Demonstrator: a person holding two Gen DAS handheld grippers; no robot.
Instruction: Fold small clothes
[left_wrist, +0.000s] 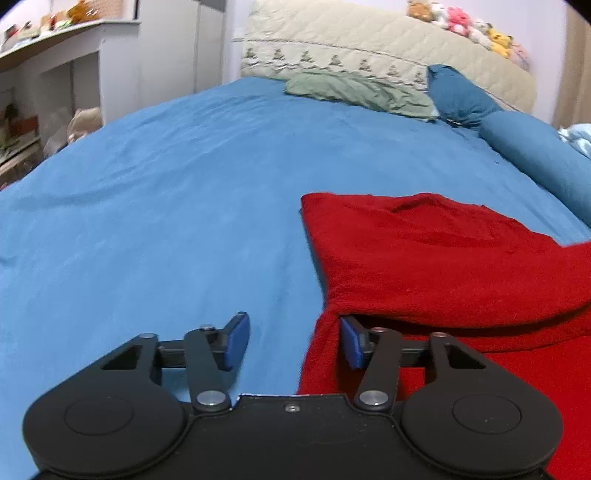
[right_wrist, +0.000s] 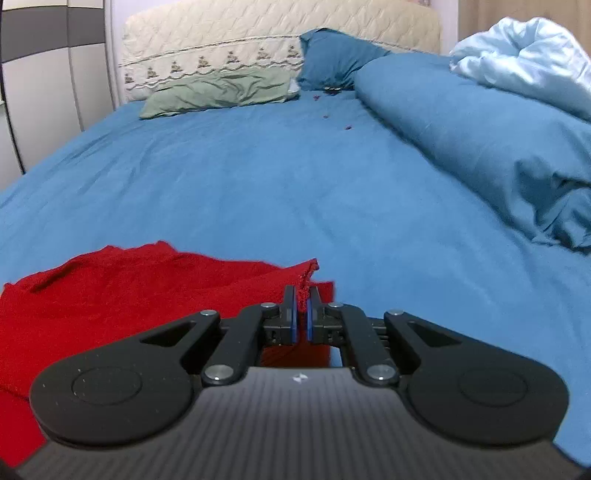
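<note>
Right gripper (right_wrist: 302, 314) pinches the red knitted garment's (right_wrist: 110, 295) corner, low over the blue bedsheet (right_wrist: 258, 184); left gripper (left_wrist: 293, 341), jaws spread wide, straddles the garment's edge.

The red garment (left_wrist: 443, 266) (right_wrist: 129, 295) I'm folding is a fuzzy knit piece, lying on the blue sheet (left_wrist: 166, 221) (right_wrist: 295, 184). One layer is doubled over another, and a frayed corner stands lifted and pinched at its right edge.
</note>
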